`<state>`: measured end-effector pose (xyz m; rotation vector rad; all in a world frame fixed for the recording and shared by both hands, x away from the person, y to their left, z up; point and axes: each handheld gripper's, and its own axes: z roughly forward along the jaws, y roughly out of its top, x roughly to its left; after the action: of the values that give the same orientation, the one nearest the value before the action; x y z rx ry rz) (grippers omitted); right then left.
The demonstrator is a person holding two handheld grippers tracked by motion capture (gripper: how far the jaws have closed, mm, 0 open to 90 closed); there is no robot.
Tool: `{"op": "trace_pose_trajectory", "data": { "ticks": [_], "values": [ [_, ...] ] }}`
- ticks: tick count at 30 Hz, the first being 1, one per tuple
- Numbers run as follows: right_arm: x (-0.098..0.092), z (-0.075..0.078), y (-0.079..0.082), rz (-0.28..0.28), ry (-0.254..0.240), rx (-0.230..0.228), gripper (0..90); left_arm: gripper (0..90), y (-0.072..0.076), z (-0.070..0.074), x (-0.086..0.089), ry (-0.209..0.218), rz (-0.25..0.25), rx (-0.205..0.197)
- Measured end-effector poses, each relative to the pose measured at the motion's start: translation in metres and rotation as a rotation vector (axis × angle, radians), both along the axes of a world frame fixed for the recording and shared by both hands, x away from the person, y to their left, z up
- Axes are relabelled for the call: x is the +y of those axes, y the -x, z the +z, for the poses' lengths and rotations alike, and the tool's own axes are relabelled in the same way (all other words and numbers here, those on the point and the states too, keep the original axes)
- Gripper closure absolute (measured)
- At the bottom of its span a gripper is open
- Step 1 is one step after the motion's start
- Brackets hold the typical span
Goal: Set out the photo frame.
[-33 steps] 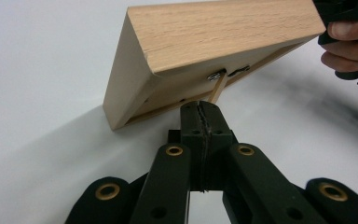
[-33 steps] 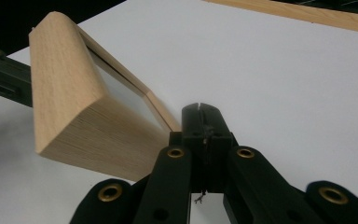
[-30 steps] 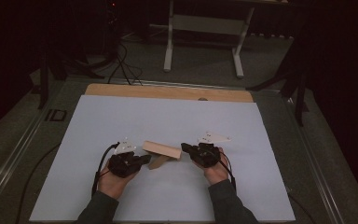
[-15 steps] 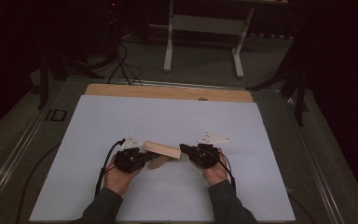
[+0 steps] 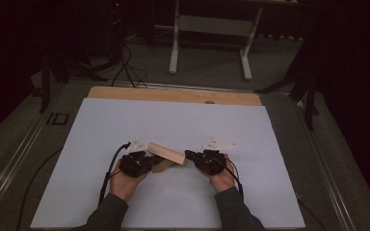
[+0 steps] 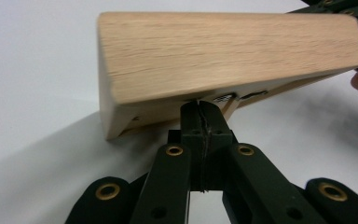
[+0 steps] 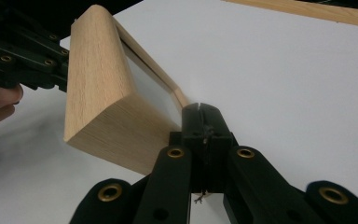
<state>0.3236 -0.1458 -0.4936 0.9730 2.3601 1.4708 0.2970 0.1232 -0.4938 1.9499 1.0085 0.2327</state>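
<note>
Risk, slip: the wooden block (image 5: 166, 153) is pinched at its two ends only, and thinly at that. I'd judge that if either hand eases or twists, that end drops to the table (image 5: 270, 192).
Risk, twist: the block sits tilted, one long edge higher than the other. If the two hands turn against each other, it could roll out of both pinches at once.
Risk, thin lip: the right gripper (image 7: 200, 108) seems to bite on the narrow wooden rim round the pale inset panel, not on the thick body. That is a small purchase, and a tug sideways could slide the jaws off it.
Left gripper (image 6: 200, 103): jaws drawn together to a hairline, their tips tucked up under the block's lower edge. They look to nip a thin edge there; the exact contact is hidden beneath the wood.
Right gripper, state: jaws likewise closed to a hairline, tips right at the block's rim.
Block versus left jaws: above and just ahead of the tips, its broad grain face running off to the far hand.
Block versus right jaws: up and to the left of the tips, its end face nearest the camera.
Block, place: between the two hands (image 5: 125, 180) at the near middle of the white table, lifted off it, spanning from the one gripper to the other.
</note>
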Motion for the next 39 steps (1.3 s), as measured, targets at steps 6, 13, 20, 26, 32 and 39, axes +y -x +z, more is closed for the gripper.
{"op": "trace_pose_trajectory", "data": {
  "ticks": [6, 13, 20, 26, 32, 39],
  "values": [
    [0.001, 0.001, 0.002, 0.005, 0.011, -0.006, 89.6, 89.6, 0.004, 0.005, -0.002, 0.014, -0.014, -0.010],
    [0.002, 0.001, 0.003, 0.010, 0.017, -0.011, 89.6, 89.5, 0.007, 0.008, -0.007, 0.020, -0.037, -0.020],
    [0.003, 0.001, 0.004, 0.019, 0.024, -0.015, 89.6, 89.5, 0.006, 0.007, -0.012, 0.016, -0.044, -0.018],
    [0.005, 0.000, 0.006, 0.029, 0.027, -0.015, 89.6, 89.6, 0.004, 0.005, -0.014, 0.018, -0.042, -0.017],
    [0.007, 0.000, 0.008, 0.037, 0.031, -0.013, 89.6, 89.6, 0.001, 0.003, -0.015, 0.017, -0.032, -0.016],
    [0.009, 0.000, 0.009, 0.050, 0.035, -0.015, 89.6, 89.6, 0.001, 0.002, -0.014, 0.001, -0.031, -0.017]
  ]
}}
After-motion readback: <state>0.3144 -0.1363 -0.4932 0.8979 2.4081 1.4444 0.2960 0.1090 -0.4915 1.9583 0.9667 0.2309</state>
